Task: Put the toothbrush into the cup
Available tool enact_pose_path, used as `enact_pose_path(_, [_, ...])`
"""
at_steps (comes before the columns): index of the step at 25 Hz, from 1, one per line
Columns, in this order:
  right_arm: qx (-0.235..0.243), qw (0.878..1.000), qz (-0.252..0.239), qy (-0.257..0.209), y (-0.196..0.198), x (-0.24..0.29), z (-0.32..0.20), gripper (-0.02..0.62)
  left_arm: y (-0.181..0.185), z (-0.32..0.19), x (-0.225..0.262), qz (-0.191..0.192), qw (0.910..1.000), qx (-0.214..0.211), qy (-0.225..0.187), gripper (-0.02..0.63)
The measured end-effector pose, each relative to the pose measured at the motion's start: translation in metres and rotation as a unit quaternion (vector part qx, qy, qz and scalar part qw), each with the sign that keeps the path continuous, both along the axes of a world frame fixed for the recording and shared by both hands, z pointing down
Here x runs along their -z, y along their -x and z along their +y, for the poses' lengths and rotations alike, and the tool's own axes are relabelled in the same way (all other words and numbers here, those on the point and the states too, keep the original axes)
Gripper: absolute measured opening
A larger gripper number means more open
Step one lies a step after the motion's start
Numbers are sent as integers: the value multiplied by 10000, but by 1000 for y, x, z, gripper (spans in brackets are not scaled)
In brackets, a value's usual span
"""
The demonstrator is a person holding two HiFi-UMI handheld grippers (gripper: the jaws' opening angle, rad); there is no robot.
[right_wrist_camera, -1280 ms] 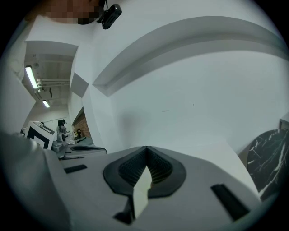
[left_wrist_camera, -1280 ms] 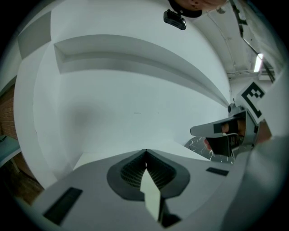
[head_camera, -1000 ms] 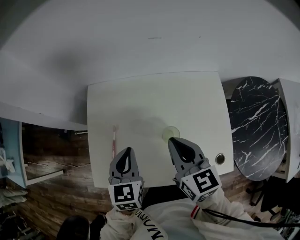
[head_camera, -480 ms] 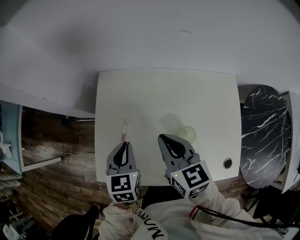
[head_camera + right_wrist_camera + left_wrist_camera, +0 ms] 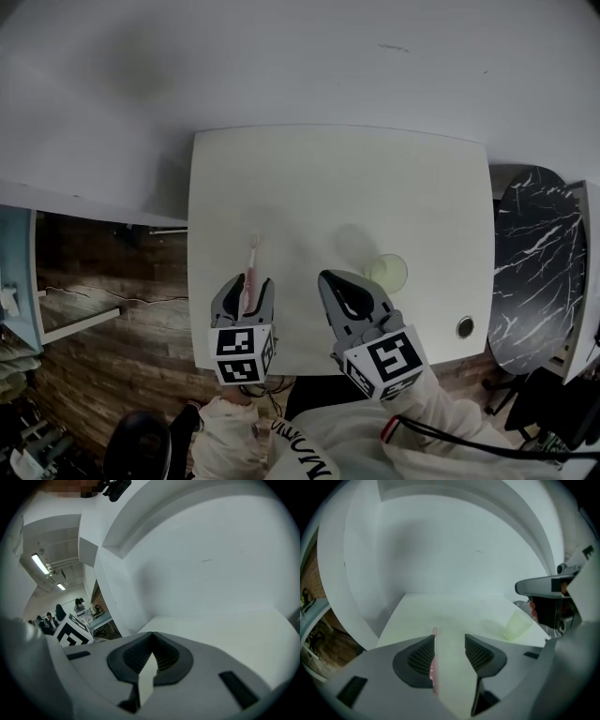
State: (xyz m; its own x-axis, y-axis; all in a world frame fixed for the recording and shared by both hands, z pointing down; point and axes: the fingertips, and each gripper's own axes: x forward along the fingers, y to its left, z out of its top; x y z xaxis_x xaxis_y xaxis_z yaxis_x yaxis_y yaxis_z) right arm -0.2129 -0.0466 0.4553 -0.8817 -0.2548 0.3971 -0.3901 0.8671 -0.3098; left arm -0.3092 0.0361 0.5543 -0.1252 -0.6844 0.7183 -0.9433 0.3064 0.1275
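Cup as reference throughout.

- White table (image 5: 356, 178), square. A pale green cup (image 5: 386, 273) stands upright on it towards the near edge, right of centre; I cannot make out anything inside it.
- Pink toothbrush (image 5: 253, 258) lies flat on the table well left of the cup, at about the same depth. Its long axis runs away from the person and the far end points at the back edge.
- Left gripper (image 5: 246, 281) is well left of the cup, tilted down over the near end of the toothbrush. Its jaws have just been opening and now stand released. The handle runs between them, close along the inner face of the left jaw, with a clear gap to the right jaw. No squeeze shows, and the brush rests on the table.
- Right gripper (image 5: 328, 279) is just left of the cup and nearer the person, apart from it and pointing more level. Its pads (image 5: 161, 654) are clenched together at the tips with nothing between them.
- A round grommet (image 5: 465, 327) sits in the table right of the cup by the near corner.
- A dark marble top (image 5: 530, 262) stands farther right of the cup, off the table.
- Wood-pattern floor (image 5: 112, 337) shows far left of the cup, beyond the table edge.
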Motion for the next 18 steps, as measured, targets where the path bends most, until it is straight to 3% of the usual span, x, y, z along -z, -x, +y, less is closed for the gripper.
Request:
enact_pose_path(2, [-12, 10000, 27, 4, 2, -3, -3, 5, 6, -1, -9, 114, 9999, 10, 43, 204])
enact_pose_path(8, [-97, 9999, 58, 69, 6, -11, -11, 4, 27, -7, -30, -131, 9992, -54, 365, 204])
enact_pose_path(18, [-213, 9996, 137, 139, 1, -19, -25, 5, 34, -17, -59, -33, 9971, -90, 755, 202])
